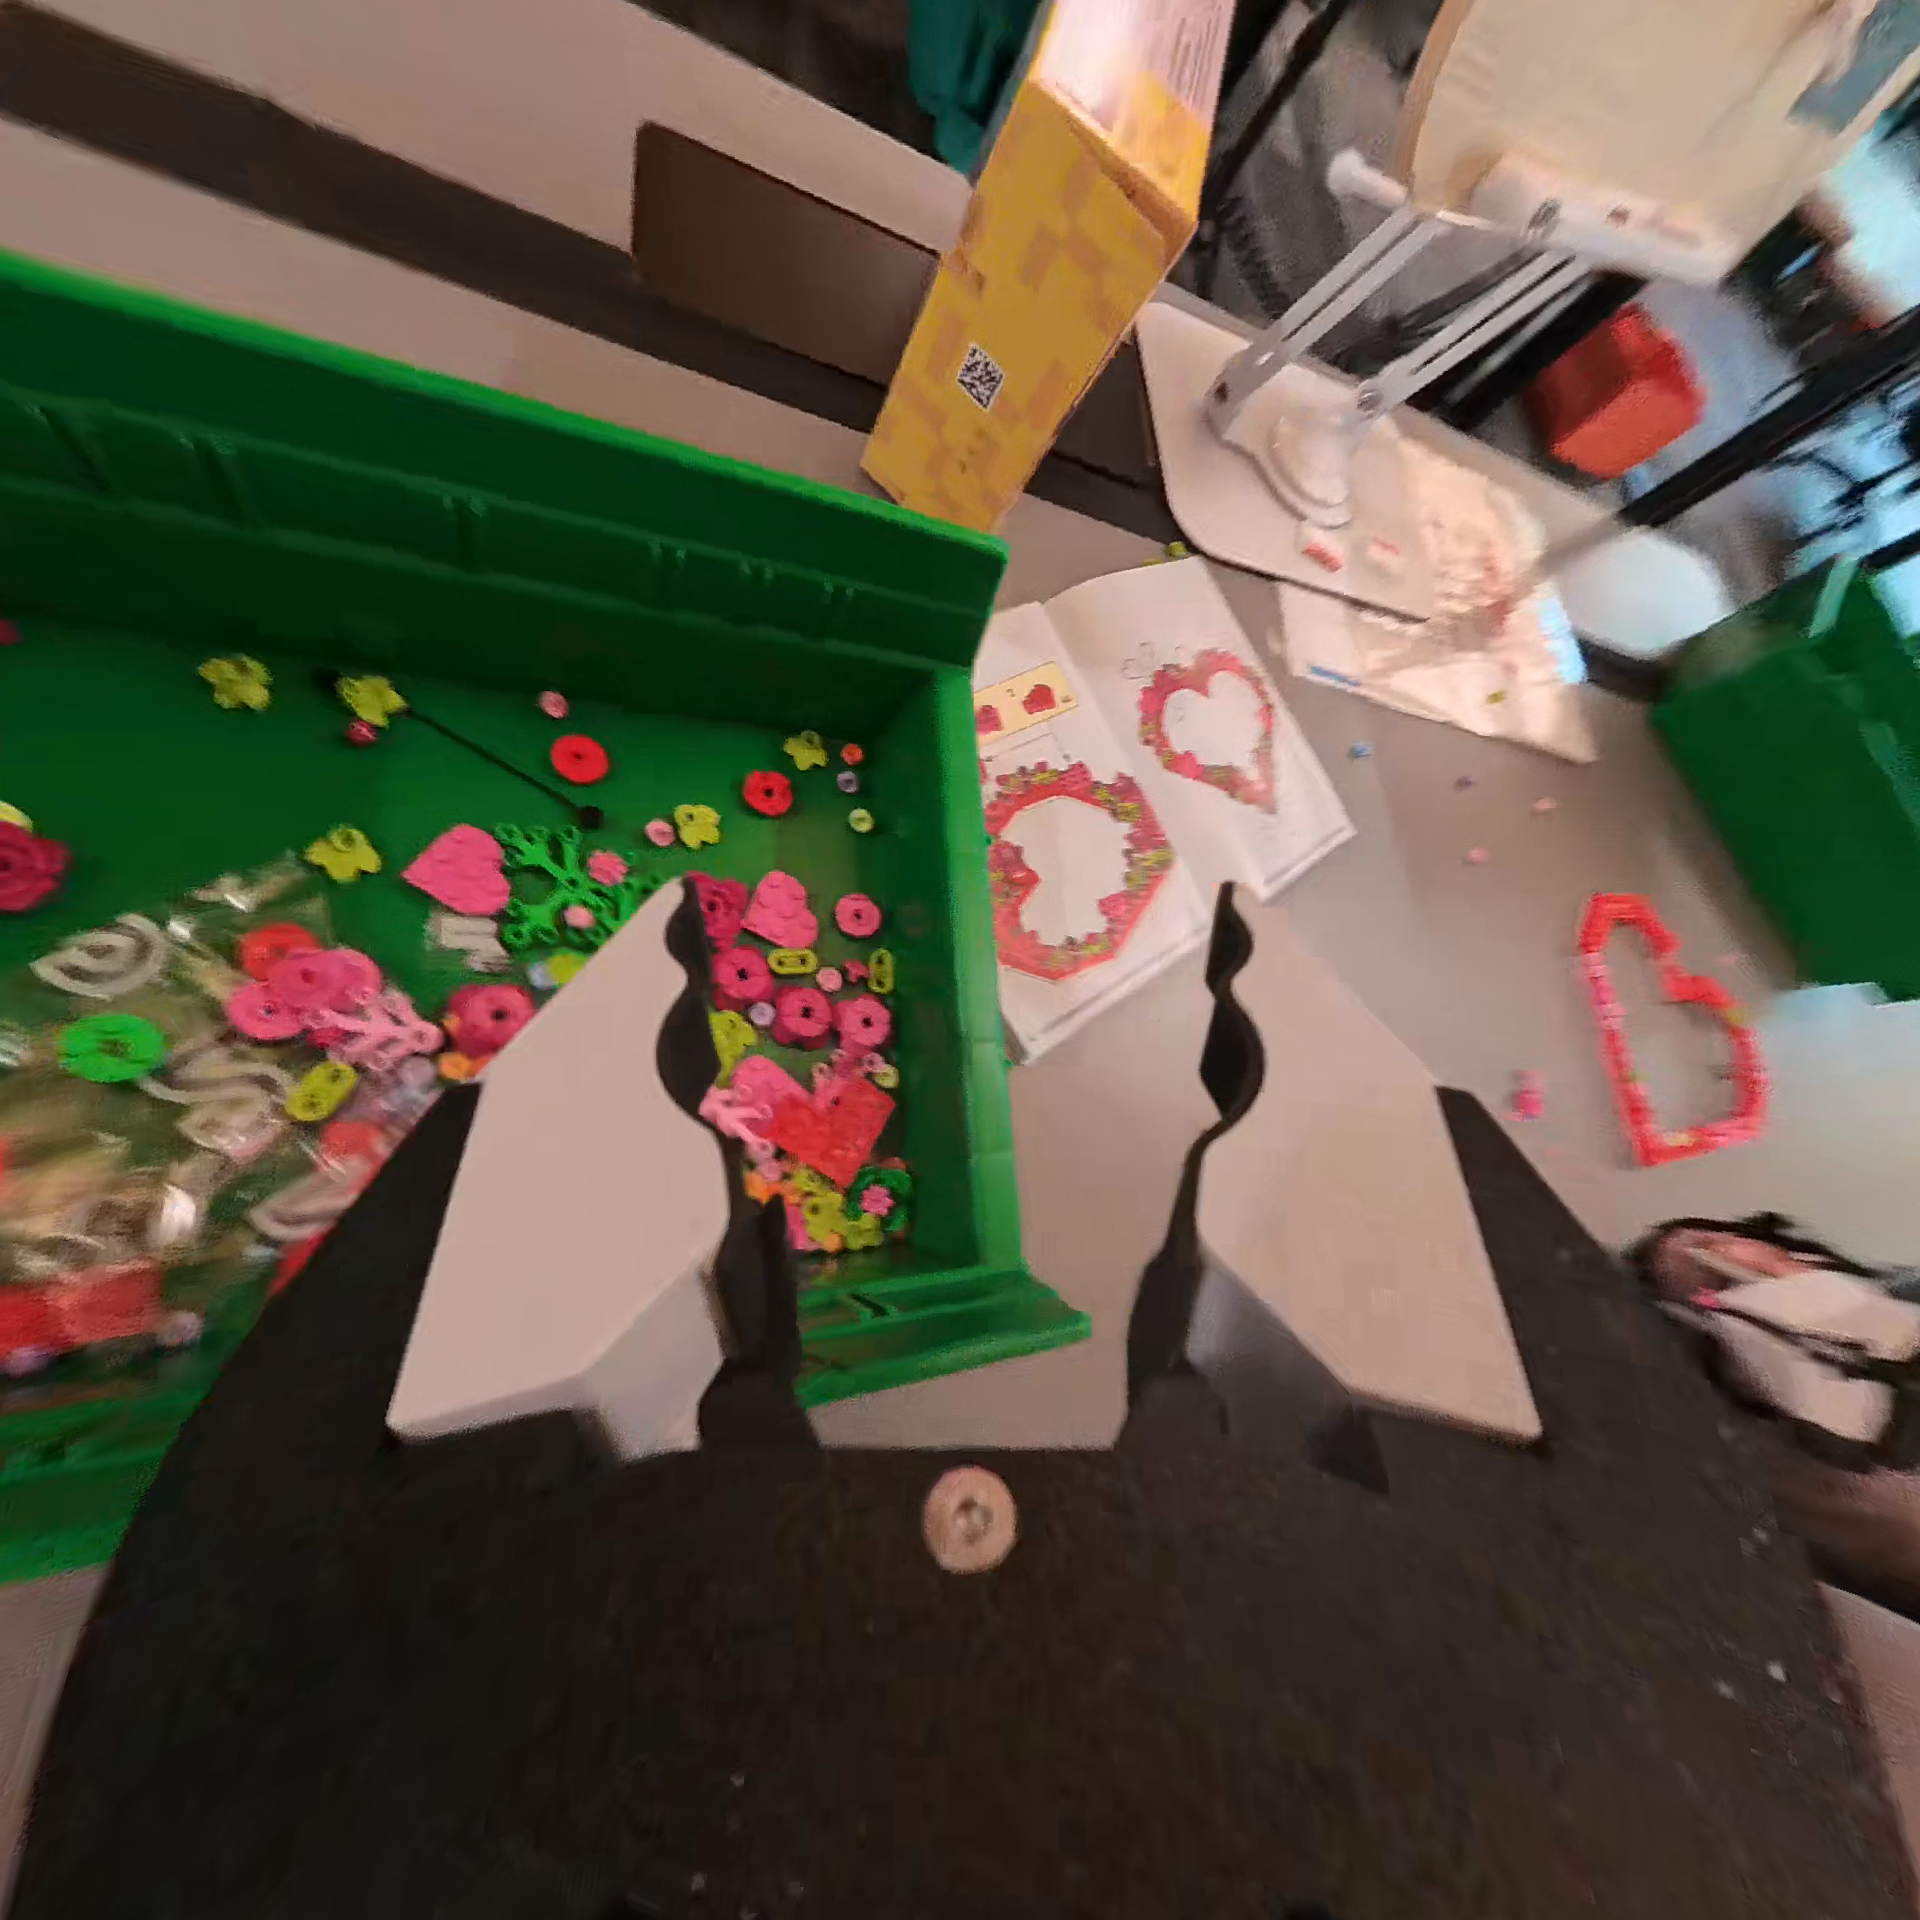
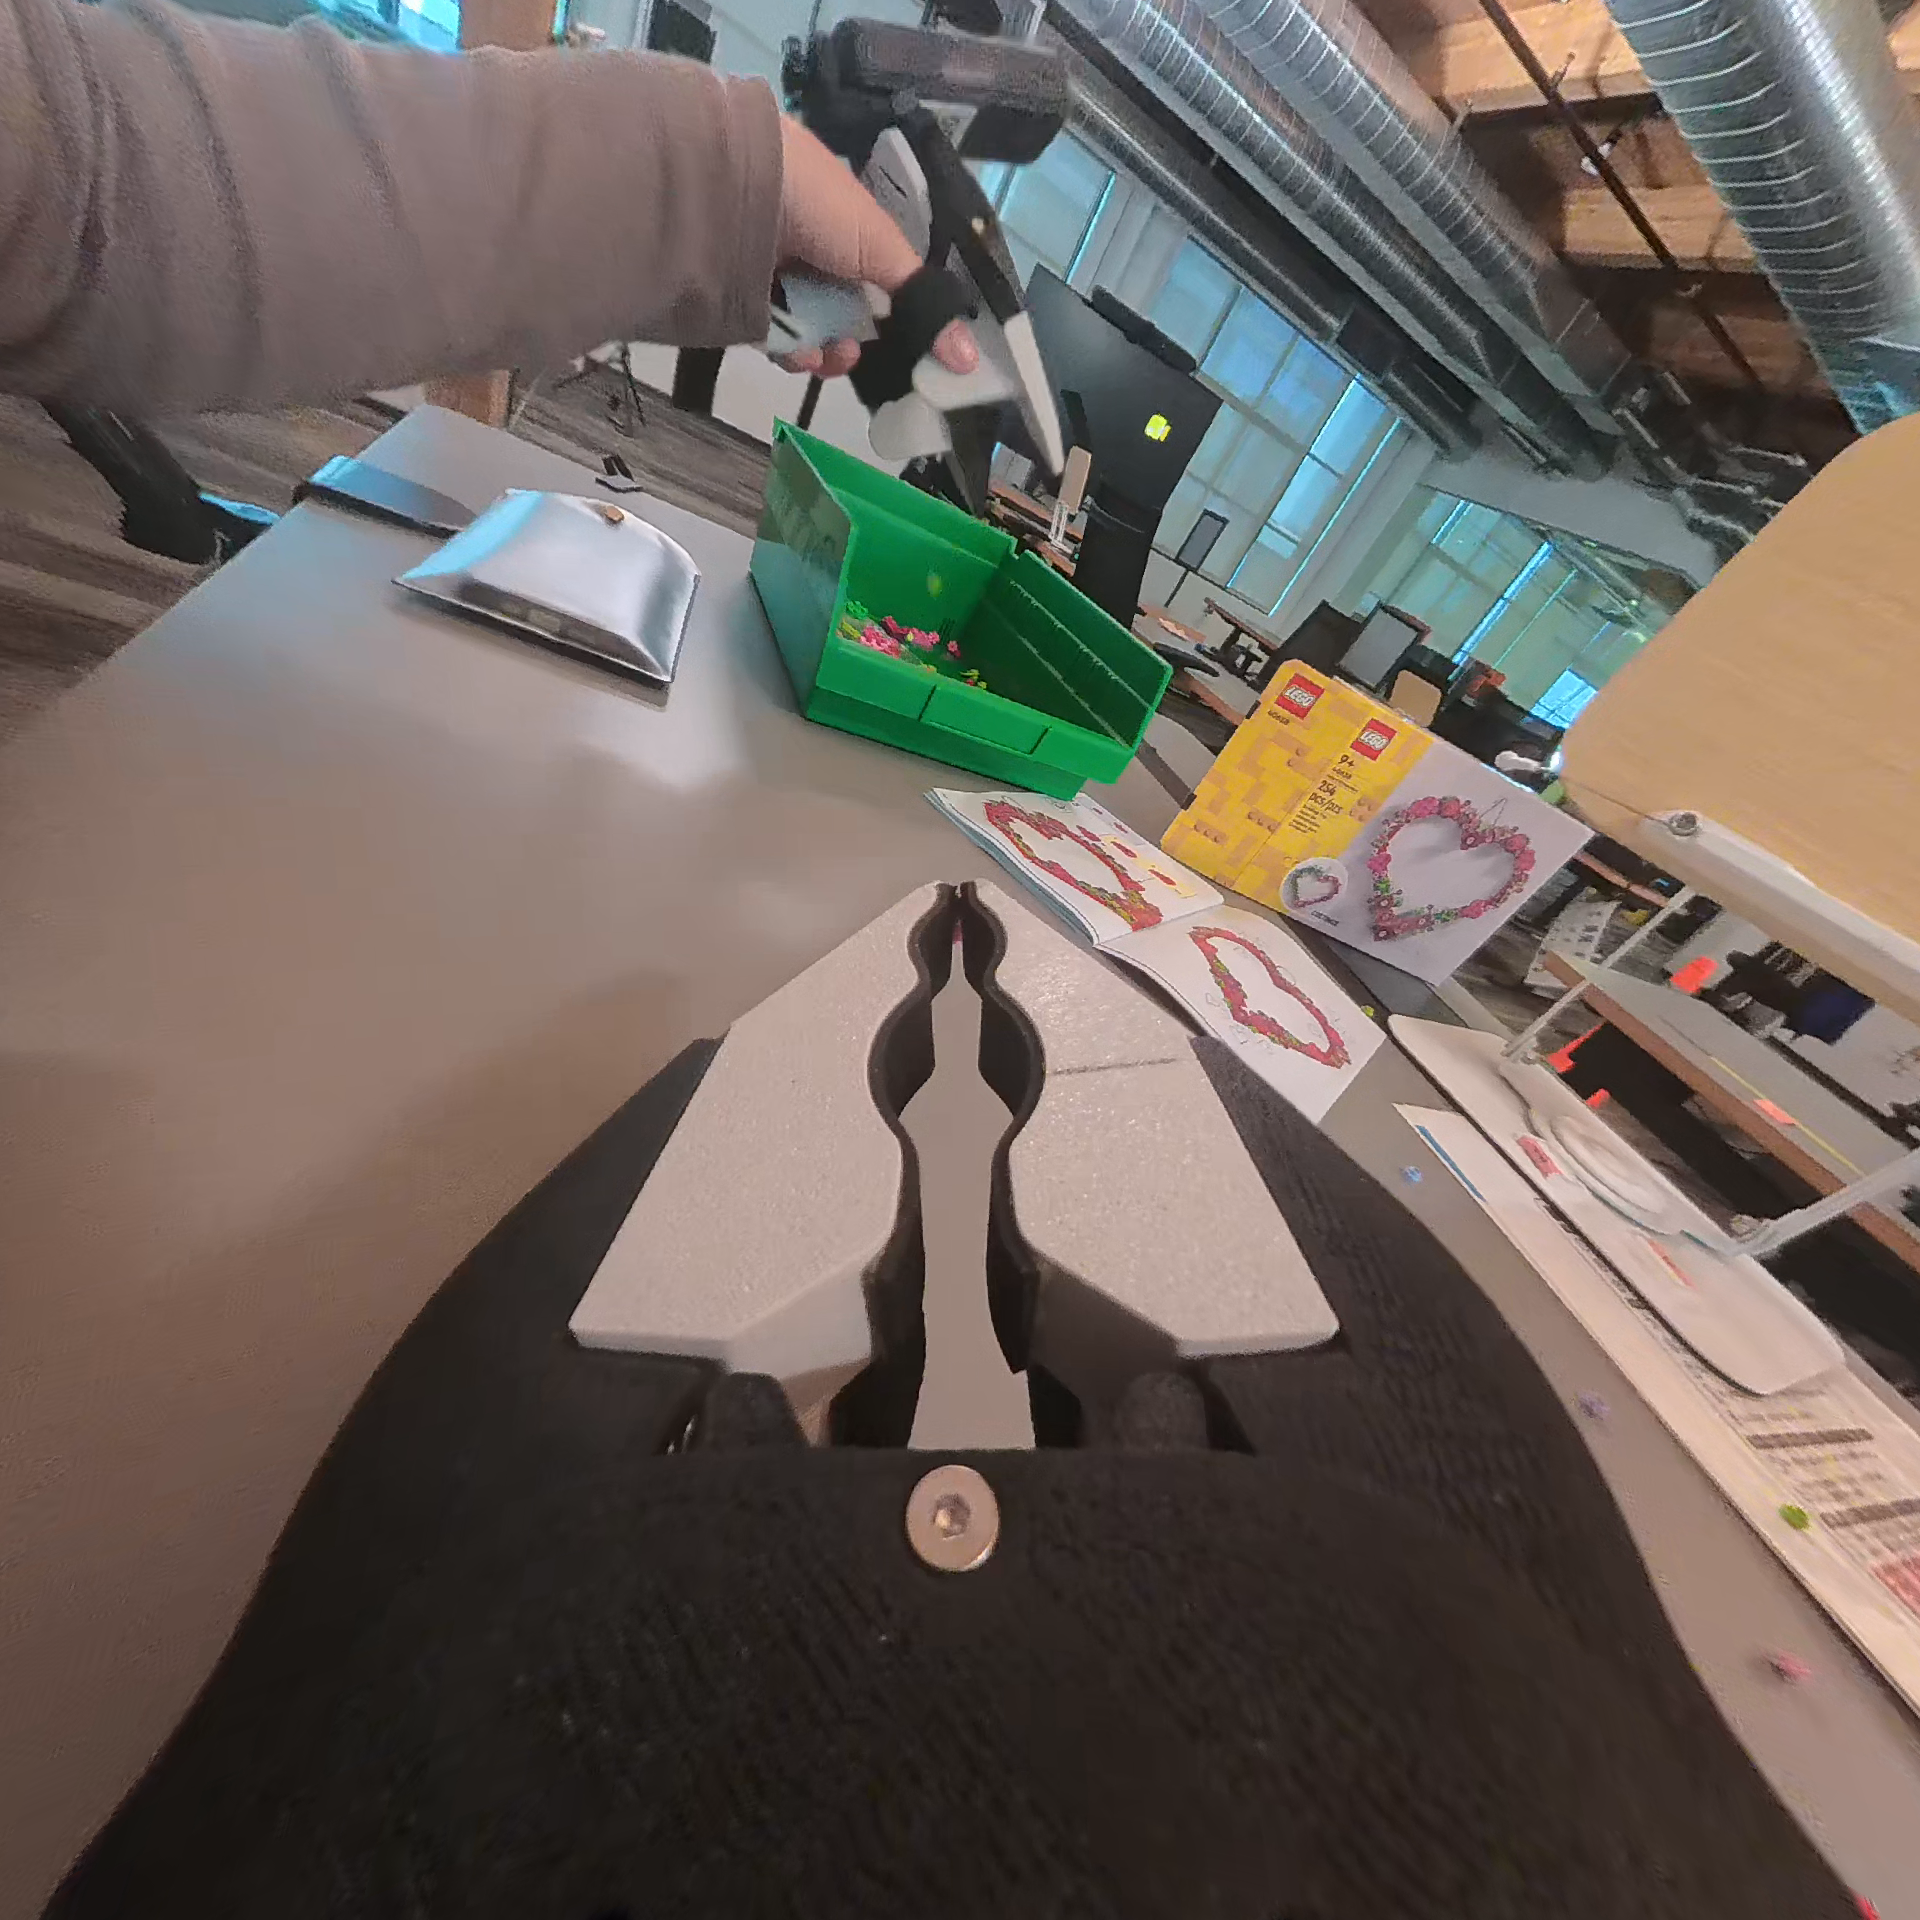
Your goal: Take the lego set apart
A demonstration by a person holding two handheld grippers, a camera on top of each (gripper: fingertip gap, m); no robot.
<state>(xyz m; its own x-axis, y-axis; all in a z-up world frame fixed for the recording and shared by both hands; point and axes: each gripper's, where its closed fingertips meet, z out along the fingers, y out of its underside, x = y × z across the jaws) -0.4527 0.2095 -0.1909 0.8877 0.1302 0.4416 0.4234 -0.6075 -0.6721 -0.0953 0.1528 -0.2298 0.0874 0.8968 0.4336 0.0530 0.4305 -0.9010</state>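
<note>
A red heart-shaped lego frame (image 1: 1605, 997) lies flat on the grey table to the right. A green bin (image 1: 961, 1039) holds many loose pink, red and yellow-green pieces (image 1: 800, 1018). My left gripper (image 1: 956, 904) is open and empty, hovering over the bin's right wall. From the right wrist view it (image 2: 935, 343) hangs above the bin (image 2: 935, 717), held by a hand. My right gripper (image 2: 958, 896) is low over the table with its tips shut. A tiny pink piece (image 2: 956, 935) shows between them.
An open instruction booklet (image 1: 1122, 810) (image 2: 1143, 914) lies right of the bin, with the yellow set box (image 1: 1029, 312) (image 2: 1299, 790) behind it. A second green bin (image 1: 1808, 790), a white stand base (image 2: 1662, 1247), a silver pouch (image 2: 561, 582) and small stray pieces also sit on the table. One gripper's finger ends stand about 35 cm off the other's.
</note>
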